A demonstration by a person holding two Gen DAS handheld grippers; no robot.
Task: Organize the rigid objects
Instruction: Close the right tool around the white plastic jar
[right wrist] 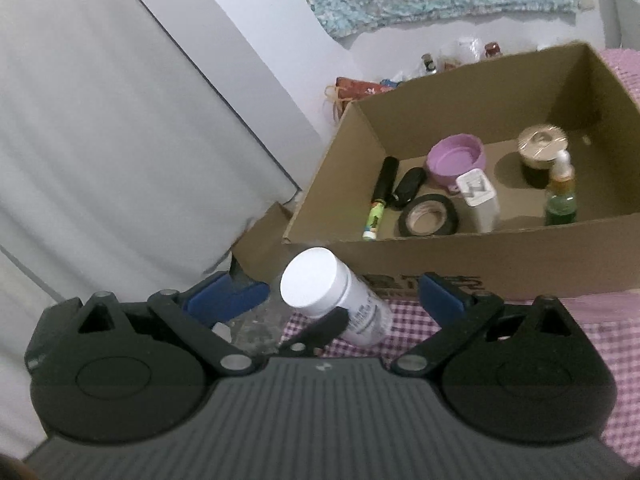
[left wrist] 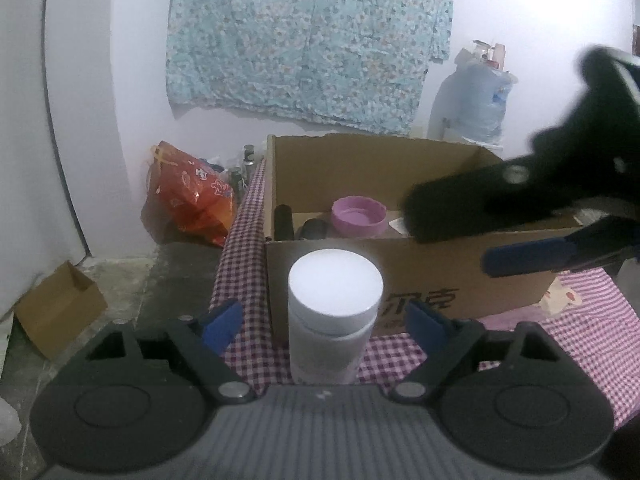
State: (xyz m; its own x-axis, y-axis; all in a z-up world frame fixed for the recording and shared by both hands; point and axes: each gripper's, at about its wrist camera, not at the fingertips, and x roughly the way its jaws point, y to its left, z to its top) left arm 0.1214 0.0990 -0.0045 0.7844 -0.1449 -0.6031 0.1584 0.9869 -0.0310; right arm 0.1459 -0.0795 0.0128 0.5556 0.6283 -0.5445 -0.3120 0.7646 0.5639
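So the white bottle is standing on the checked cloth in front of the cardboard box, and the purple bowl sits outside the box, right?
Not quite. The purple bowl sits inside the cardboard box, as the right wrist view shows. The white bottle does stand on the checked cloth before the box.

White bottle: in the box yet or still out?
Out. The white bottle stands on the checked cloth in front of the cardboard box, between the left gripper's open jaws.

Both wrist views face the cardboard box [left wrist: 400, 280] closely; right looks steeper.
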